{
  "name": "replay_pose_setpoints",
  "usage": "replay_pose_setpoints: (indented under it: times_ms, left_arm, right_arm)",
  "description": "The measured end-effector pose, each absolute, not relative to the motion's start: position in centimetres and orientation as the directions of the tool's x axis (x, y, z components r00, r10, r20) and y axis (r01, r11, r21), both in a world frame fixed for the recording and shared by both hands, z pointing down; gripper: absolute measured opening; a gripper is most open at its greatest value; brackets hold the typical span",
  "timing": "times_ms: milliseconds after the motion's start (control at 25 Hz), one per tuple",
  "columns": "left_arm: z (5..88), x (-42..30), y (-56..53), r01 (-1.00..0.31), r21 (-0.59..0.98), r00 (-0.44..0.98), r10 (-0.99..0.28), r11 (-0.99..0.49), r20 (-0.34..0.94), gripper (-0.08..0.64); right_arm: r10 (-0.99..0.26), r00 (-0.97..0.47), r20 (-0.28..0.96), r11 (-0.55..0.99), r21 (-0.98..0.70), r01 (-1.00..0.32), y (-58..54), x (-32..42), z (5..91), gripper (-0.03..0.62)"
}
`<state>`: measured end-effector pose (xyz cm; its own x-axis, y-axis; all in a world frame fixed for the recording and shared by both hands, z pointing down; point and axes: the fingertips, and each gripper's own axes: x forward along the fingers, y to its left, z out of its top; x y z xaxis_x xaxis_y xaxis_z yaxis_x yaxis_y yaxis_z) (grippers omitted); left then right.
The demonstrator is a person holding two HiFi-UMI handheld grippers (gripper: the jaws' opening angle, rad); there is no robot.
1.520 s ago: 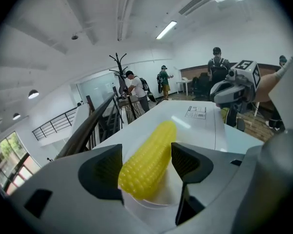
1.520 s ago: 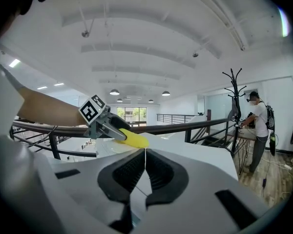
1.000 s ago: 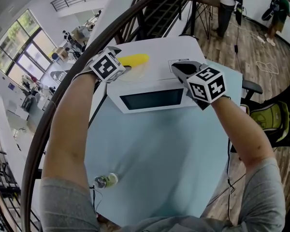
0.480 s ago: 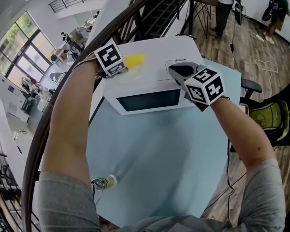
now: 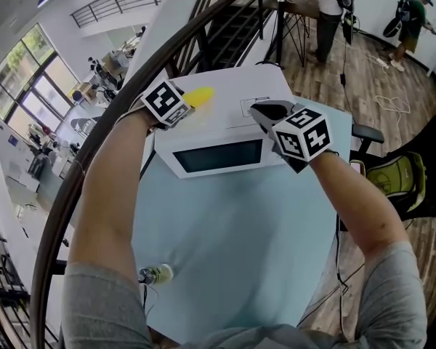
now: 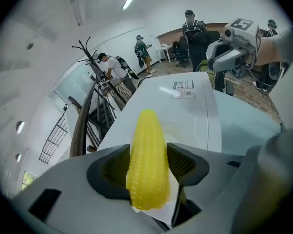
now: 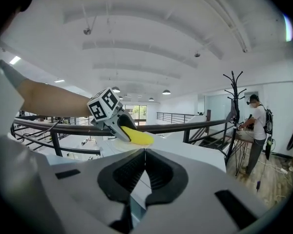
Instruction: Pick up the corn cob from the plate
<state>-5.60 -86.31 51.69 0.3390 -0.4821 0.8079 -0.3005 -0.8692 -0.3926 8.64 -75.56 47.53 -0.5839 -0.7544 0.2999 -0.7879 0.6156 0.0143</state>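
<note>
A yellow corn cob [image 6: 147, 155] lies lengthwise between the pads of my left gripper [image 6: 147, 168], over a pale plate [image 6: 188, 128] on top of a white microwave [image 5: 218, 155]. The left jaws have just been closing and now press on the cob's sides. In the head view the cob's tip [image 5: 198, 95] sticks out past the left gripper [image 5: 187, 102]. My right gripper [image 5: 265, 110] hovers over the microwave's right top, its jaws together with nothing between them. The right gripper view shows the left gripper [image 7: 118, 123] holding the cob [image 7: 136, 136].
The microwave stands at the far end of a light blue table [image 5: 240, 246]. A small bottle [image 5: 158, 273] lies at the table's near left edge. A dark curved railing [image 5: 94, 151] runs along the left, a chair [image 5: 392, 173] stands at the right, and people stand at the back.
The left gripper slid further over the cob and its jaws closed onto it. The right gripper has stayed over the microwave's right top.
</note>
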Motion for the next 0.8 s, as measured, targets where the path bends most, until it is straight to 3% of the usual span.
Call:
replay_pose_setpoints:
  times_ms: [480,800]
  left_arm:
    - [45.3,-6.3,-84.7,-0.427,-0.435,0.435,-0.602,-0.793,0.669,0.247]
    - [36.1,-6.5,-81.6,-0.527,-0.383,0.551,-0.649,-0.758,0.526,0.247]
  right_arm:
    - [-0.784,-0.554,0.279,0.585,0.037,-0.810,-73.4,8.5,43.7,0.011]
    - [-0.825,-0.529,0.200,0.547,0.040,-0.836,-71.6,8.3,34.9,0.011]
